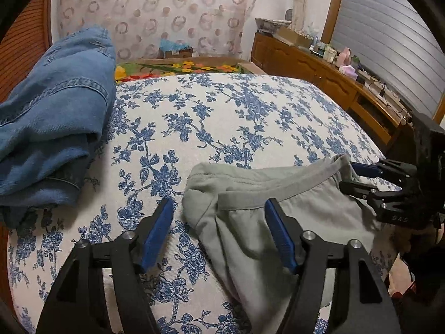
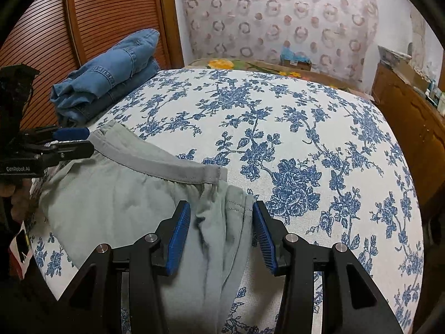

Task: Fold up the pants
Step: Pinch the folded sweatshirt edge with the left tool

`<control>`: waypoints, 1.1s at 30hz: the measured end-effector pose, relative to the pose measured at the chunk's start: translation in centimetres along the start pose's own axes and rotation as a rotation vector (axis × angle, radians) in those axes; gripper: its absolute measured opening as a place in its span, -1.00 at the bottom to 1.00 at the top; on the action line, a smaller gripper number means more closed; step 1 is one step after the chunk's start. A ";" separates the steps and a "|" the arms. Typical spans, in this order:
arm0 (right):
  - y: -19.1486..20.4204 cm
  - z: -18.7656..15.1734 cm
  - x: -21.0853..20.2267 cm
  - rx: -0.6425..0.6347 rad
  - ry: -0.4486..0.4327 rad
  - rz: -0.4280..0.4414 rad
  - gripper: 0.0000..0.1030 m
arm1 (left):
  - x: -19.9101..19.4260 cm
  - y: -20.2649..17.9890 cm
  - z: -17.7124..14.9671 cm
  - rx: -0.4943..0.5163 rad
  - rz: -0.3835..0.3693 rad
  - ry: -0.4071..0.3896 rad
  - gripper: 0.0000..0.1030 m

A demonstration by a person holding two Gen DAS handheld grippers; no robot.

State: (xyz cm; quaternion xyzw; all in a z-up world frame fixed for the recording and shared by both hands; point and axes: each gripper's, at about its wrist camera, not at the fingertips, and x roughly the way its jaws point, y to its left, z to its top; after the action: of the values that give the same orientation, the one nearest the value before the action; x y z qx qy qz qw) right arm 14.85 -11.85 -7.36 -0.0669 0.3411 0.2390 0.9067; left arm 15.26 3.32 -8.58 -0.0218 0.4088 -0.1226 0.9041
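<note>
Pale grey-green pants (image 1: 250,222) lie on the near edge of the bed, waistband facing the far side; they also show in the right wrist view (image 2: 125,203). My left gripper (image 1: 218,236) is open, its fingers standing either side of the waistband's left corner. In the right wrist view it appears at the far left (image 2: 80,139), at the waistband's left end. My right gripper (image 2: 221,236) is open over the right side of the pants, fabric between its fingers. In the left wrist view it appears at the waistband's right end (image 1: 353,178).
The bed has a white cover with blue flowers (image 1: 222,128). Folded blue jeans (image 1: 50,117) are stacked at the bed's left side, next to a wooden slatted door (image 2: 55,27). A wooden dresser (image 1: 319,72) with small items stands on the right.
</note>
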 end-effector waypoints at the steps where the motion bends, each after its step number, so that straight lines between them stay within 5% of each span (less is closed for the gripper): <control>1: 0.0 0.0 0.0 0.000 0.000 0.001 -0.06 | 0.2 0.2 0.0 -0.004 0.003 0.003 0.21; 17: 0.0 0.0 0.0 -0.002 0.000 -0.001 -0.06 | 1.9 0.5 -0.3 -0.025 -0.009 0.026 0.10; 25: -0.1 0.0 0.0 -0.001 -0.002 0.000 -0.06 | 1.7 -0.6 -0.2 0.009 -0.040 0.026 -0.53; 30: -0.1 0.0 0.0 0.000 -0.002 0.001 -0.09 | 0.6 -1.6 0.1 0.027 -0.029 -0.015 -0.64; 33: 0.0 -0.2 -0.1 -0.001 -0.006 0.007 -0.39 | -0.4 -2.2 0.2 0.037 -0.034 -0.045 -0.66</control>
State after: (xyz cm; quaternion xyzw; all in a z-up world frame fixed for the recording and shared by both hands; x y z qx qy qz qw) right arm 14.70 -11.97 -7.40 -0.0654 0.3382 0.2425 0.9069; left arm 14.73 1.32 -7.83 -0.0147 0.3857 -0.1451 0.9110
